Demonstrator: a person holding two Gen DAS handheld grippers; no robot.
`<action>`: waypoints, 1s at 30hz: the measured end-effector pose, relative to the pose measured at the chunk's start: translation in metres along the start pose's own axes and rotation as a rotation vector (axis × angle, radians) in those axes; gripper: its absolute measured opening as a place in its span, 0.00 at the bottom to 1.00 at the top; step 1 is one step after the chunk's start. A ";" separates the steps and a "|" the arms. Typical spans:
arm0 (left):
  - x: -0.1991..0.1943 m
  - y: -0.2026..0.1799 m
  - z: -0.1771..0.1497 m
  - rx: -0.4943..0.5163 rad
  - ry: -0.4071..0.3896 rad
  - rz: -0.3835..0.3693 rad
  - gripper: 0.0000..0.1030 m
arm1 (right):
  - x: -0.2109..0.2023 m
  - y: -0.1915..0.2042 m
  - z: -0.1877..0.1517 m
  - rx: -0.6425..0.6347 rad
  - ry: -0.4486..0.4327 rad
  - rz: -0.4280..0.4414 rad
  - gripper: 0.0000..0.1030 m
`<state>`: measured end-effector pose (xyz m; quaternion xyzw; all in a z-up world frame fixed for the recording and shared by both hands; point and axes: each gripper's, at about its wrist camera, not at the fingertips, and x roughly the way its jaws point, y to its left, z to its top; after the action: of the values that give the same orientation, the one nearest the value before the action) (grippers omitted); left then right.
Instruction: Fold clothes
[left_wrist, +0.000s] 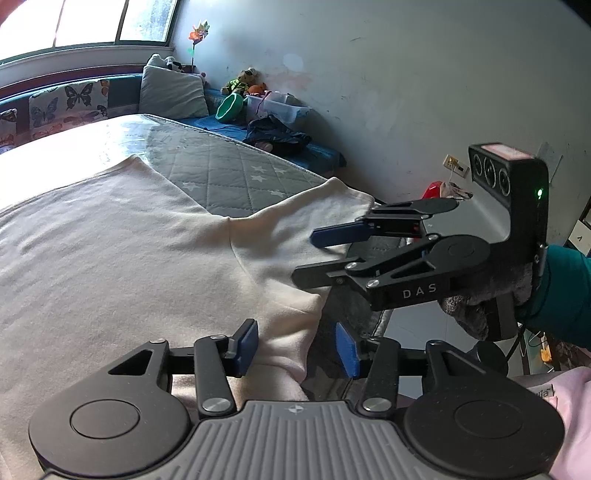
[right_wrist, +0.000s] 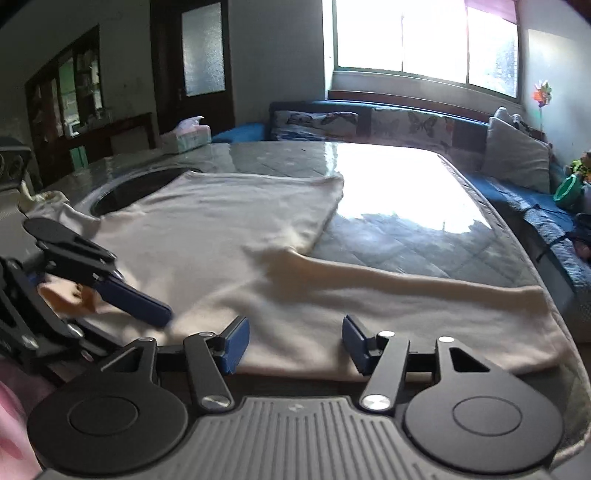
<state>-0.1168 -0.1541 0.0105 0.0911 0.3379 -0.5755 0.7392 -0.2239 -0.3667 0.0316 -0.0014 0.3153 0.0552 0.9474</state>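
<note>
Flatly, a cream garment (right_wrist: 229, 236) is spread across the counter (right_wrist: 406, 221) to its near edge (sleeve outstretched). Both jaws are parted, nothing gripped: left hand-held gripper (left_wrist: 297, 349), right hand-held gripper (right_wrist: 295, 343).

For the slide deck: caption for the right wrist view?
Open right gripper above cream garment spread on table.

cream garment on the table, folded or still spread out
Mostly spread: the cream garment lies flat on the table, with one sleeve stretched sideways.
</note>
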 end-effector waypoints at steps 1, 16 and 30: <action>0.000 0.000 0.000 0.000 0.000 0.000 0.49 | -0.005 -0.002 -0.003 0.007 -0.005 -0.007 0.56; -0.001 0.001 -0.001 0.002 0.001 -0.004 0.50 | -0.030 -0.070 -0.023 0.128 -0.029 -0.247 0.56; -0.001 -0.002 -0.001 0.005 0.003 -0.001 0.53 | -0.020 -0.092 -0.019 0.152 -0.044 -0.353 0.57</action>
<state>-0.1189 -0.1530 0.0110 0.0938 0.3374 -0.5764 0.7383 -0.2414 -0.4605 0.0253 0.0164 0.2926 -0.1358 0.9464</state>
